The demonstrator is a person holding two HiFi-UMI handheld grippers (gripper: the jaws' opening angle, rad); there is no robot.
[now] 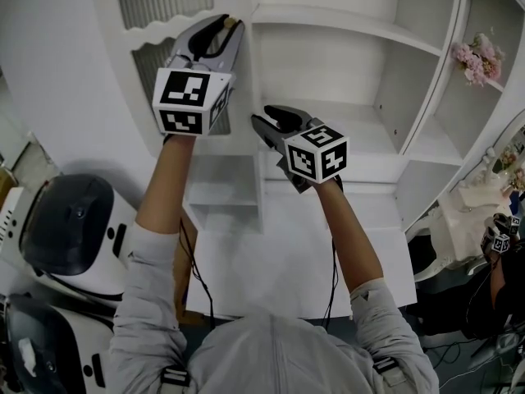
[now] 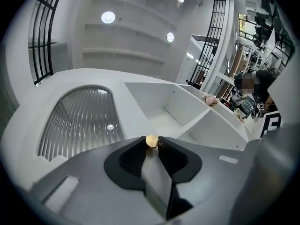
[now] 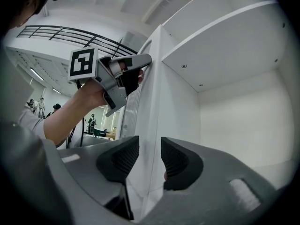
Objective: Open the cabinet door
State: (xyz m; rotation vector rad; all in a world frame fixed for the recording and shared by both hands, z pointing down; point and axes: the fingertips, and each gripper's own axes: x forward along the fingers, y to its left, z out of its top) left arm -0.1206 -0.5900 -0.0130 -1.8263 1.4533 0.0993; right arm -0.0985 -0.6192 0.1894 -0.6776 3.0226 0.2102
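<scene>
The white cabinet door [image 1: 220,194] with a ribbed glass panel [image 2: 79,121] stands swung out from the cabinet. Its small gold knob [image 2: 151,141] sits between the tips of my left gripper [image 1: 230,25], which is shut on it high on the door's free edge. In the right gripper view the left gripper [image 3: 142,63] shows at the door's upper edge. My right gripper [image 1: 267,120] is lower down. Its jaws straddle the door's edge [image 3: 157,102], with the pads [image 3: 176,161] against both faces.
Open white shelves [image 1: 328,64] lie behind the door. Pink flowers [image 1: 476,60] stand on a shelf at the right. A white counter [image 1: 303,253] runs below the grippers. Black-and-white machines [image 1: 74,228] sit at the left. Another person [image 1: 499,238] is at the far right.
</scene>
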